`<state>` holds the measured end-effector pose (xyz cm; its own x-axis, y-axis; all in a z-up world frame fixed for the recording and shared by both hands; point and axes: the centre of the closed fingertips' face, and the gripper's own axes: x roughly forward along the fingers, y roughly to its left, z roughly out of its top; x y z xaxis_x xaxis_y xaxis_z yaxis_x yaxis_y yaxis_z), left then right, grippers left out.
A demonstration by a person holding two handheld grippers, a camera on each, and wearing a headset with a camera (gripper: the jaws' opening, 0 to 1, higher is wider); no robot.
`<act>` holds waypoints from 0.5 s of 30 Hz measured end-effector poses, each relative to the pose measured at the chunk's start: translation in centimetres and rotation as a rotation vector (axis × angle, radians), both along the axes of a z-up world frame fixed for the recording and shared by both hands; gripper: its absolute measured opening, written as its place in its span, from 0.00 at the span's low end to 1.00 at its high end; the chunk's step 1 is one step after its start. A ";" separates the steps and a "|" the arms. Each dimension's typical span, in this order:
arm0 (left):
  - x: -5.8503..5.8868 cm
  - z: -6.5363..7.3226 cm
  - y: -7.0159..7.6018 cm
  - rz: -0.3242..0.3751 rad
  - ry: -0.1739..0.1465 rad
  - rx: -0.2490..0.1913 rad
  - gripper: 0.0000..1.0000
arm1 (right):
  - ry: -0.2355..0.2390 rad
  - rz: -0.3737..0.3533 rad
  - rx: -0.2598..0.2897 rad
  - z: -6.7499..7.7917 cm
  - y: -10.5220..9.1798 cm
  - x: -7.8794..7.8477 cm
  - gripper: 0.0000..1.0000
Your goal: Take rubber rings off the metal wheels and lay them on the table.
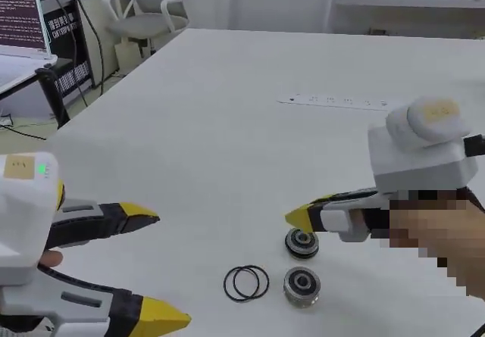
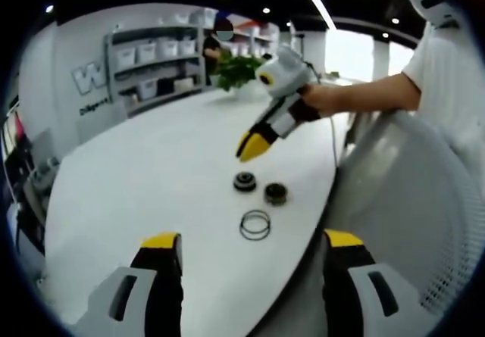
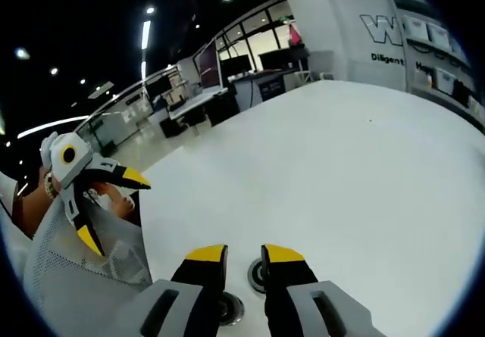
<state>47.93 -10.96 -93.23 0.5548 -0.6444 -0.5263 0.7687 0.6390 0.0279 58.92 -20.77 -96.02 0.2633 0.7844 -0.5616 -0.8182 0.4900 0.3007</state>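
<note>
**Two rings down, grippers clear of them**

Two rubber rings (image 1: 246,282) lie flat and overlapping on the white table (image 1: 227,125). Just right of the rings lies one metal wheel (image 1: 301,284). The second wheel (image 1: 301,242) sits right of the rings and a little beyond, close by the first.

The right gripper (image 1: 297,216) hangs over that second wheel, beyond and right of the rings — jaws drawn almost together, nothing pinched. The left gripper (image 1: 163,269) is left of the rings, apart from them — jaws spread wide, empty.

In the left gripper view the rings (image 2: 255,224) lie ahead between its jaws.
</note>
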 end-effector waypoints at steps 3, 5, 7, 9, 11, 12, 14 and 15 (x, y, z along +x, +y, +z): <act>0.2 0.9 -0.5 -0.031 -0.055 0.011 0.75 | 0.002 -0.027 0.010 -0.2 -1.0 0.8 0.17; 0.2 1.0 -0.6 -0.040 -0.052 0.019 0.75 | 0.006 -0.057 0.003 -0.7 -1.8 1.2 0.18; 0.5 1.6 -1.0 -0.050 -0.063 0.021 0.76 | 0.009 -0.069 -0.003 -1.0 -2.4 1.3 0.18; 0.8 2.4 -1.6 -0.075 -0.084 0.020 0.77 | 0.012 -0.075 -0.004 -1.3 -2.7 1.4 0.18; 1.2 3.2 -2.3 -0.104 -0.107 0.030 0.76 | 0.012 -0.075 -0.005 -1.5 -2.9 1.4 0.18; 1.5 3.7 -2.6 -0.124 -0.118 0.042 0.76 | 0.008 -0.074 -0.007 -1.5 -3.0 1.4 0.19; 2.1 4.7 -3.3 -0.156 -0.140 0.058 0.77 | 0.003 -0.067 -0.007 -1.5 -3.0 1.3 0.18; 2.3 5.2 -3.7 -0.172 -0.152 0.060 0.77 | -0.001 -0.064 -0.005 -1.5 -3.0 1.3 0.18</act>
<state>50.19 -14.61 -88.01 0.5158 -0.7062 -0.4850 0.8499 0.4930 0.1860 60.24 -23.77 -97.48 0.3133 0.7629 -0.5655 -0.7853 0.5430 0.2975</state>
